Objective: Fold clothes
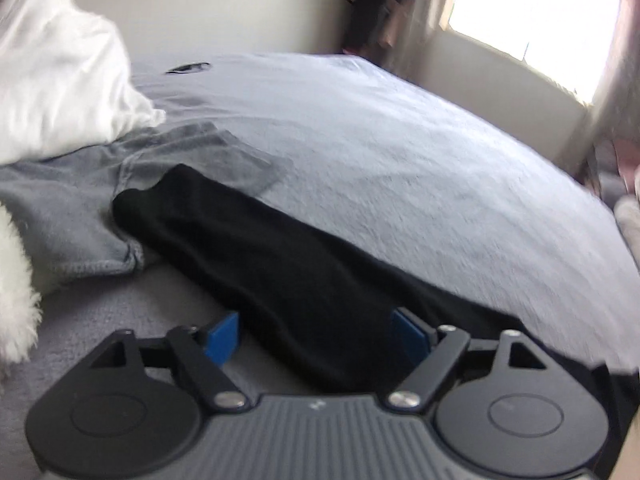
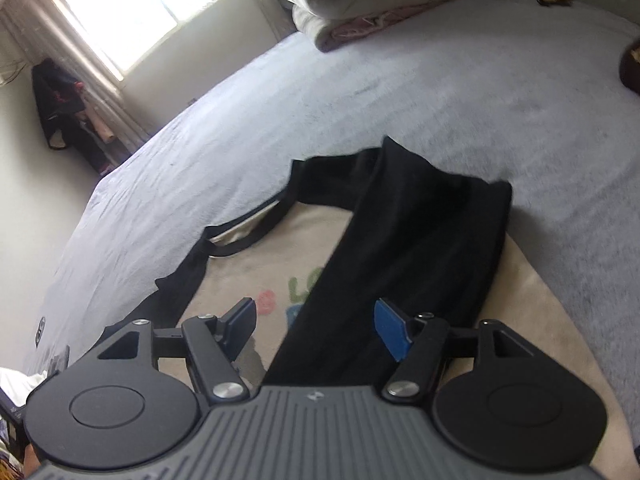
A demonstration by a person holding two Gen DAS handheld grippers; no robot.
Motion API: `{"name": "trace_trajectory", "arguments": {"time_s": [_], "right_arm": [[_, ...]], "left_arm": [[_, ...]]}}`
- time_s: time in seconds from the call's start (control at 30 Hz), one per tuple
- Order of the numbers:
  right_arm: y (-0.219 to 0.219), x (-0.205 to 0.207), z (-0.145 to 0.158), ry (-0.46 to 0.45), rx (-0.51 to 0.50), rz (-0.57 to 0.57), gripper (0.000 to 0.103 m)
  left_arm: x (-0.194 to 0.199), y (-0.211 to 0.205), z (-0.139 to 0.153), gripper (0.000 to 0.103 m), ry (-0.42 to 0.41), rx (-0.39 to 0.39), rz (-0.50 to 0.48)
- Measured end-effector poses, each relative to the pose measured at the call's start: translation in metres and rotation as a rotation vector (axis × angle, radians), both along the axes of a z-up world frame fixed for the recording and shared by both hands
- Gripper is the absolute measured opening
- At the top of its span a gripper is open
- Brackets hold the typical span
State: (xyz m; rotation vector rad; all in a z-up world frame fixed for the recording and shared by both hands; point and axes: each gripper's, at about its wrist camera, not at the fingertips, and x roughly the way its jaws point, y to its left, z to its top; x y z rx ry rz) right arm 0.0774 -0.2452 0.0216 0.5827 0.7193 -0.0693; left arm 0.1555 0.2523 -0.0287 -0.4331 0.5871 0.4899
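- Centrally, a black garment lies stretched along the grey bedspread, partly over a beige printed cloth.
- Left gripper and right gripper both gape wide astride it, pads gripping nothing.
- Grey clothing lies nearby.

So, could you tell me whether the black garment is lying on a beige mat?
Yes, the black garment lies across the beige mat.

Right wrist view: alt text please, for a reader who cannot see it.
The open right gripper straddles a black garment lying on a beige cloth on a grey bed. Folded bedding and a bright window lie beyond.
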Motion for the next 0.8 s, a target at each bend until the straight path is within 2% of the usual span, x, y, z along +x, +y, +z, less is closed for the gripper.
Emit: {"name": "trace_trajectory", "arguments": {"time_s": [0.1,0.17,0.23,0.37,0.53,0.63,0.8], "right_arm": [[0.003,-0.004,0.002,-0.001,-0.011,0.046,0.068],[0.002,-0.008,0.002,0.007,0.001,0.071,0.068],[0.001,-0.012,0.002,0.018,0.009,0.081,0.068],[0.001,-0.015,0.002,0.024,0.027,0.106,0.068],[0.002,-0.019,0.004,0.017,0.037,0.135,0.068],[0.001,-0.02,0.005,0.015,0.042,0.132,0.068],[-0.002,-0.021,0.008,-0.001,0.073,0.122,0.068]], "left_arm": [[-0.005,0.007,-0.003,0.051,-0.049,-0.007,0.054],[-0.008,0.012,-0.005,0.022,-0.083,-0.032,0.082],[-0.014,0.024,-0.009,0.009,-0.13,-0.111,0.099],[-0.024,0.031,-0.003,0.007,-0.218,-0.193,0.101],[-0.033,0.006,0.031,0.007,-0.367,-0.158,0.003],[-0.043,-0.022,0.055,0.007,-0.435,-0.14,-0.106],[-0.059,-0.079,0.087,0.007,-0.491,-0.101,-0.341]]}}
